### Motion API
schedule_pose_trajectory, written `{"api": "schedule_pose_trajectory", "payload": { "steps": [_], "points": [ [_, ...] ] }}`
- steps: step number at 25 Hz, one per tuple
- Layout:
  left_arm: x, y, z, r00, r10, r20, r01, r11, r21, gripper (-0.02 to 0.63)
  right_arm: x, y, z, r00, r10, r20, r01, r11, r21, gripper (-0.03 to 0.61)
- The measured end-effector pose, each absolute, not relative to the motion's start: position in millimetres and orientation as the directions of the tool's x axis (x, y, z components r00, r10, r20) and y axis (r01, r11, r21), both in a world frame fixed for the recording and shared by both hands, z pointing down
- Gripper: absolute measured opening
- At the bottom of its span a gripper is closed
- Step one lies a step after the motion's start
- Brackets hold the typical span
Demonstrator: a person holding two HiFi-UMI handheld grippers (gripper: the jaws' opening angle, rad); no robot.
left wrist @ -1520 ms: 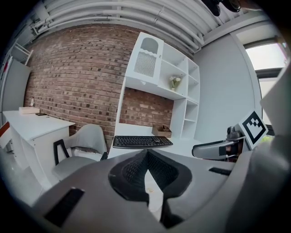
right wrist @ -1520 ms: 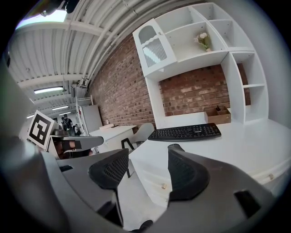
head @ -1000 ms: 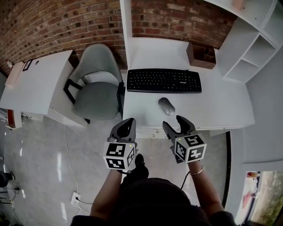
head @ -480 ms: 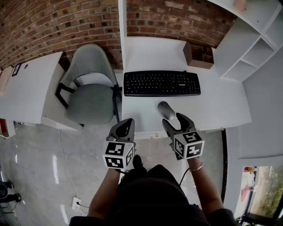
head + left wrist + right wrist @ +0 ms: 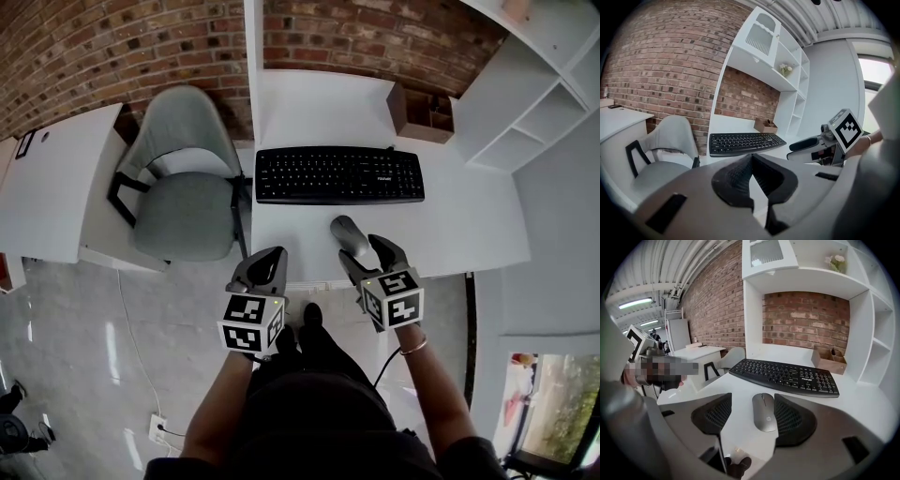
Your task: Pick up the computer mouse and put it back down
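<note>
Your white desk [image 5: 469, 225] stands against a rough red brick wall [image 5: 122, 47], with white shelving [image 5: 525, 103] on its right and a grey padded chair [image 5: 183, 202] on its left. The smooth grey computer mouse [image 5: 765, 412] lies flat before the black keyboard [image 5: 339, 175], between your right gripper's [image 5: 367, 253] spread, ribbed jaws. Your left gripper [image 5: 267, 262] is clenched on nothing, off the desk edge.

black kbd [image 5: 339, 175], grey chair [image 5: 183, 211], wood box [image 5: 424, 114]
</note>
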State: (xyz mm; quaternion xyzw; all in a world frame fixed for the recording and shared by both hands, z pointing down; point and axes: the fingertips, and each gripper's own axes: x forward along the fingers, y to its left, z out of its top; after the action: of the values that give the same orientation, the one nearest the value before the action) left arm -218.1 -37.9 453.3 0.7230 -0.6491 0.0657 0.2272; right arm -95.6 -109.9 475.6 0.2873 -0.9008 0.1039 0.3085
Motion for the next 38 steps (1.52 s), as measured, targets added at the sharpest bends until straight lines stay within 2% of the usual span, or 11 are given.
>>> {"api": "schedule_pose_trajectory", "payload": {
  "steps": [19, 38],
  "points": [
    [-228.2, -78.2, 489.7, 0.064, -0.874, 0.482, -0.965, 0.069, 0.253, 0.009, -105.6, -144.8, 534.7, -0.612, -0.251, 0.750, -0.447, 0.892, -0.066, 0.261],
    [-225.6, -91.1, 506.4, 0.039, -0.853, 0.520, -0.956, 0.119, 0.267, 0.009, -108.1, -150.4, 562.2, -0.552, -0.148, 0.821, -0.391, 0.915, -0.098, 0.268]
  ]
}}
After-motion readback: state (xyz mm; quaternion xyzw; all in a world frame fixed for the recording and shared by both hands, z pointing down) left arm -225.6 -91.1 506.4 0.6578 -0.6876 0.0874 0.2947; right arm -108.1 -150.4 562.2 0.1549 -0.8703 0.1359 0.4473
